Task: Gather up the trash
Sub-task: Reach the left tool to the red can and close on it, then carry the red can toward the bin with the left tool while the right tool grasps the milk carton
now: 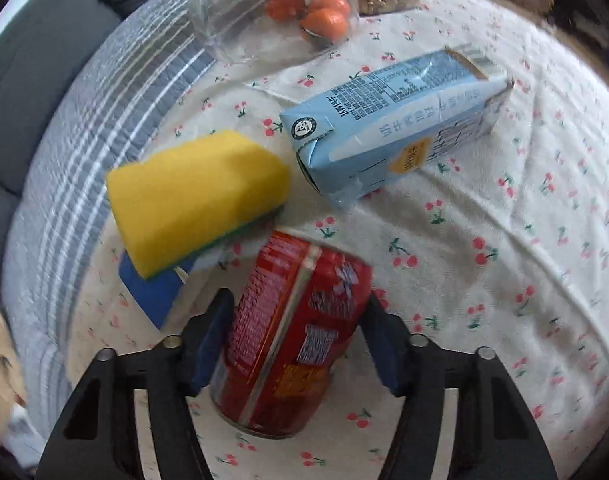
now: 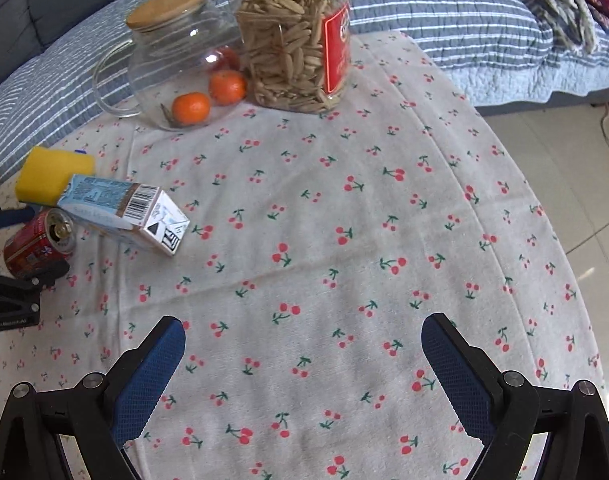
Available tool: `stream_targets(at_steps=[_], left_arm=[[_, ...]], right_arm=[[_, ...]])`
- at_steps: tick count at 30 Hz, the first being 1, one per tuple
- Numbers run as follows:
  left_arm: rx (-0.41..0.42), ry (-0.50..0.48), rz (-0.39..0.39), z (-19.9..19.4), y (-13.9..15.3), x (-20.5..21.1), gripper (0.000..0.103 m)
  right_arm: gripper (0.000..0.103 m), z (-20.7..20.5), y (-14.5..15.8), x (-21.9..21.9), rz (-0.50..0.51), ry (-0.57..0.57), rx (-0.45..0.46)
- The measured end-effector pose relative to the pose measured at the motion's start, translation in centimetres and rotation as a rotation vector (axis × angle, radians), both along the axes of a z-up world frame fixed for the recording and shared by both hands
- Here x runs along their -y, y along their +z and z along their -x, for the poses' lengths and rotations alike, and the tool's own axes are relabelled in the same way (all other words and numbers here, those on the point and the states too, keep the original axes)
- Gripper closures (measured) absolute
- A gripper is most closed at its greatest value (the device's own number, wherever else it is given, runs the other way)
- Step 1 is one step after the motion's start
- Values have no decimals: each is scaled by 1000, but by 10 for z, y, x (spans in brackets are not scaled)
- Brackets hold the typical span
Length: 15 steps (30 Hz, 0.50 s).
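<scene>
Red can (image 1: 292, 332): lies on its side on the cherry-print tablecloth (image 2: 344, 216), low in the left wrist view, directly between the two blue pads of the left gripper (image 1: 296, 320).
Left gripper: straddles the can, one pad at each flank; the left pad sits against the can's side, the right pad is at its edge, but blur keeps me from telling whether both press on it.
Same can from the other side (image 2: 38, 242): at the far left of the right wrist view, its pull-tab end facing into the frame, black gripper parts just below and beside it.
Milk carton (image 1: 396, 128): pale blue, on its side, up and right of the can, close but apart from it.
Sponge (image 1: 196, 196): yellow with a green underside, upper left of the can, resting partly on a blue object.
Right gripper (image 2: 302, 344): jaws wide apart over bare cloth at the bottom of its frame, nothing between them, well away from the can.
Back of the table: glass teapot (image 2: 172, 76) with tangerines (image 2: 191, 108) and a jar of seeds (image 2: 292, 40).
</scene>
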<state>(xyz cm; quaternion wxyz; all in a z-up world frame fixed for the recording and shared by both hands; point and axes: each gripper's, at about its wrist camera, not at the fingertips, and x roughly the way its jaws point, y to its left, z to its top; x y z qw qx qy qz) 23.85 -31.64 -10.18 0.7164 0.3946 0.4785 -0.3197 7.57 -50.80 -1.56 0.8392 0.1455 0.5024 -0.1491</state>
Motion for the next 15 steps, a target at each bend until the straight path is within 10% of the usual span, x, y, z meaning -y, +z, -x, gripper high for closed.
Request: stream_targets(at_steps=[15], left_arm=[[-133,481,480,61,20,-132,47]], right_arm=[[5,-56,-11,-50,98,206,71]])
